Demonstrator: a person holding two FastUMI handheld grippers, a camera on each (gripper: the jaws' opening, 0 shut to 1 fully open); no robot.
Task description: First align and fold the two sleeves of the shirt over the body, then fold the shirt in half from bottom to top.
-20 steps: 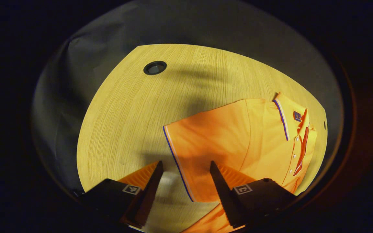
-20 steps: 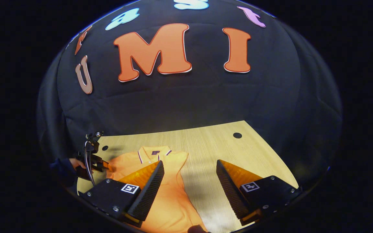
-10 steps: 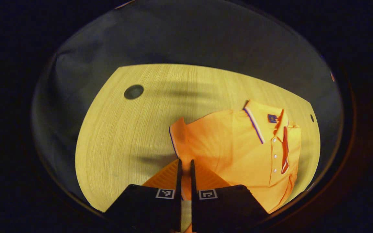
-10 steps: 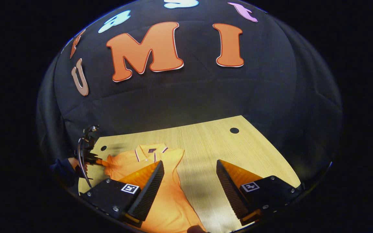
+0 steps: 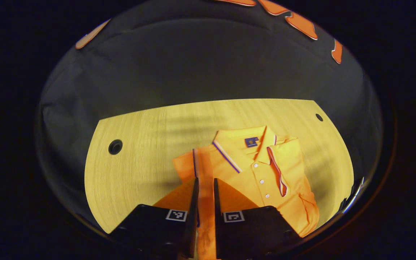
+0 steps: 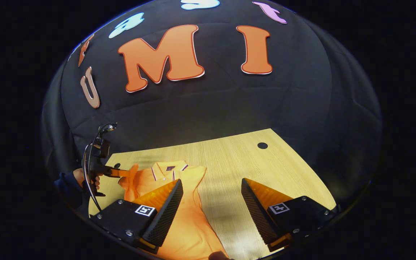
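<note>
Having clamped our left gripper (image 5: 204, 191) on the sleeve (image 5: 200, 169) and lifted it off the table (image 5: 139, 126) at lower centre, we can fold it over the shirt (image 5: 265, 169), our right gripper (image 6: 211, 202) hovering wide open.

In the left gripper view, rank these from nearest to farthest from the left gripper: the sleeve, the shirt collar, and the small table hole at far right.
1. Sleeve: pinched in the left gripper.
2. Shirt collar: ahead, slightly right.
3. Small table hole: far right, near the table's back edge.
</note>
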